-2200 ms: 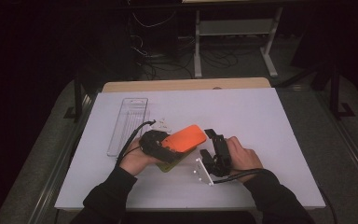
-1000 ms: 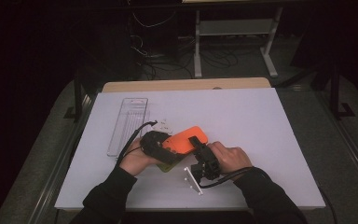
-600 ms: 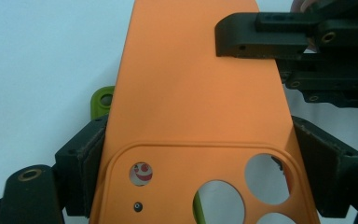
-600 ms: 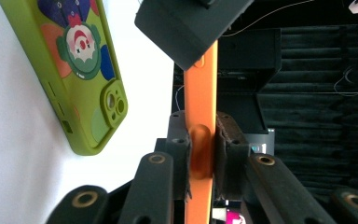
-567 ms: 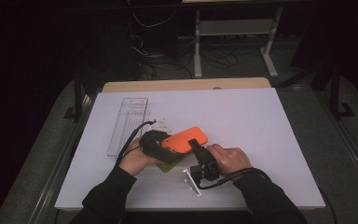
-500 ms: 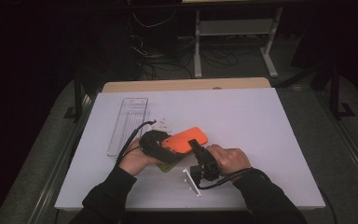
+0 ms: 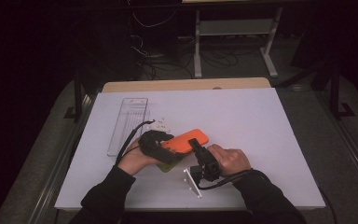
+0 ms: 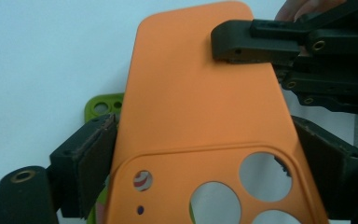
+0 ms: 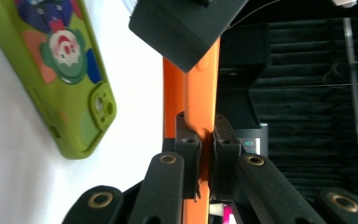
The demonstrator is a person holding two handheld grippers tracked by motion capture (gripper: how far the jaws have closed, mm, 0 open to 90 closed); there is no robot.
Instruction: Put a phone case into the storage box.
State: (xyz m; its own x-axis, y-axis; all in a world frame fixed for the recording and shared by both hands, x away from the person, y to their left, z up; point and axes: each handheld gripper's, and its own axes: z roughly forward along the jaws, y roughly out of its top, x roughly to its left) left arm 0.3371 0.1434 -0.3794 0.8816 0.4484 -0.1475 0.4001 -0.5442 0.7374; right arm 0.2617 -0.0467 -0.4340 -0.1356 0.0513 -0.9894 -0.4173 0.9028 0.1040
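Observation:
An orange phone case is held just above the white table, its camera holes toward my left gripper. In the left gripper view the two pads sit against the long edges of the orange case; these jaws have just eased slightly wider with the case still between them. My right gripper comes in from the right, shut on the case's far end. In the right gripper view its fingertips pinch the thin orange case edge-on. A green phone case with a cartoon print lies flat on the table underneath.
A clear plastic tray lies at the left of the white table. Small white parts sit beside it. A white bracket-like piece lies near the front edge by the right hand. Dark floor and stands lie beyond the table.
The right gripper has slid left from beside the white piece to the orange case's end and closed on it. The left hand and the case have kept still.

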